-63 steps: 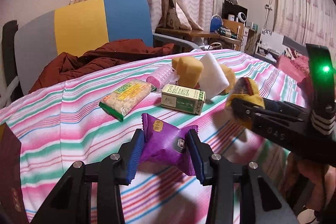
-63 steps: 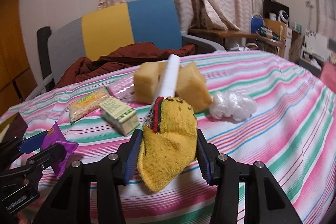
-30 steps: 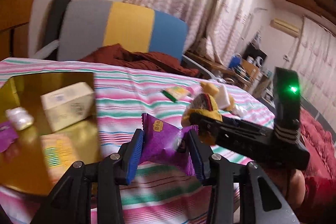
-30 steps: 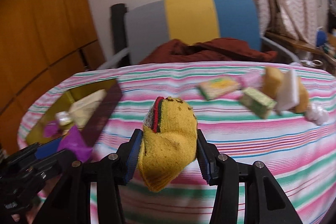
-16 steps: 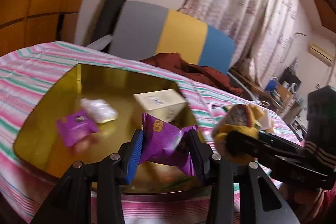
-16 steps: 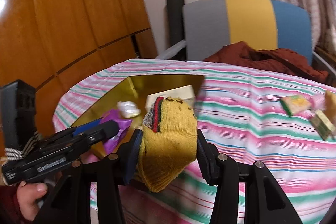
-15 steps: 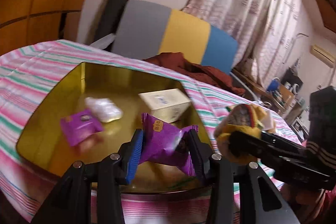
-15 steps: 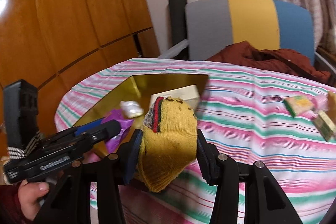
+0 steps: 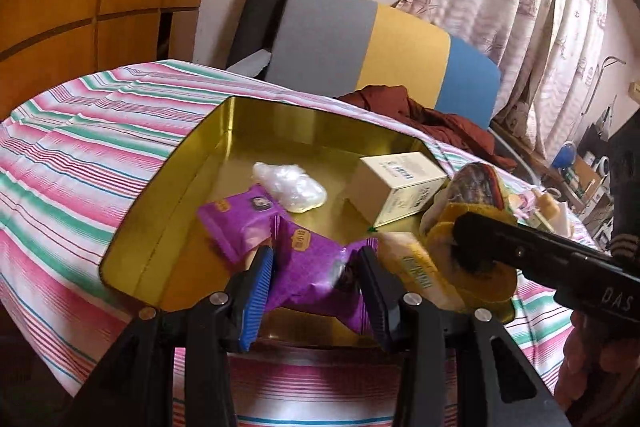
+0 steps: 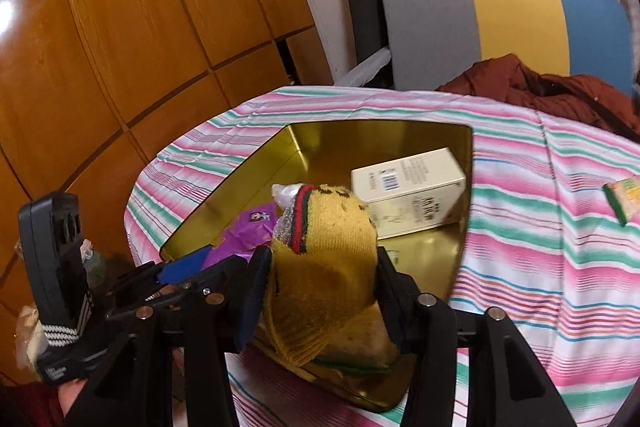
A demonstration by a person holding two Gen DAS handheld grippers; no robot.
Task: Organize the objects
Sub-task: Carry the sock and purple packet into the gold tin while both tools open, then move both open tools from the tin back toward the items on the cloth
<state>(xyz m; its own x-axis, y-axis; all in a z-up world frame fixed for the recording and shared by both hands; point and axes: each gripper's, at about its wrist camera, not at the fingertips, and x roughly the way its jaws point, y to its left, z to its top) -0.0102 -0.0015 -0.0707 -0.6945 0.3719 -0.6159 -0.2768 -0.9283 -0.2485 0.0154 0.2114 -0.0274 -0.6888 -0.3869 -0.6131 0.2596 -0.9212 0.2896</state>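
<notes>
Midway: gold tin (image 9: 168,187) at frame centre already holding purple packet (image 9: 236,223), plastic wad (image 9: 290,187), cream box (image 9: 396,187). Left claw (image 9: 316,267) clamping purple snack (image 9: 312,267), right claw (image 10: 320,267) clamping yellow sock (image 10: 324,251), both above tin. Green packet (image 10: 624,203) at right edge outstanding on counter (image 10: 560,227).

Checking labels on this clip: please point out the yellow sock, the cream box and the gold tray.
yellow sock (image 10: 332,227), right wrist view, on its knit body between the fingers.
cream box (image 10: 412,175), right wrist view, on its top face.
gold tray (image 9: 200,163), left wrist view, on its left inner wall.
</notes>
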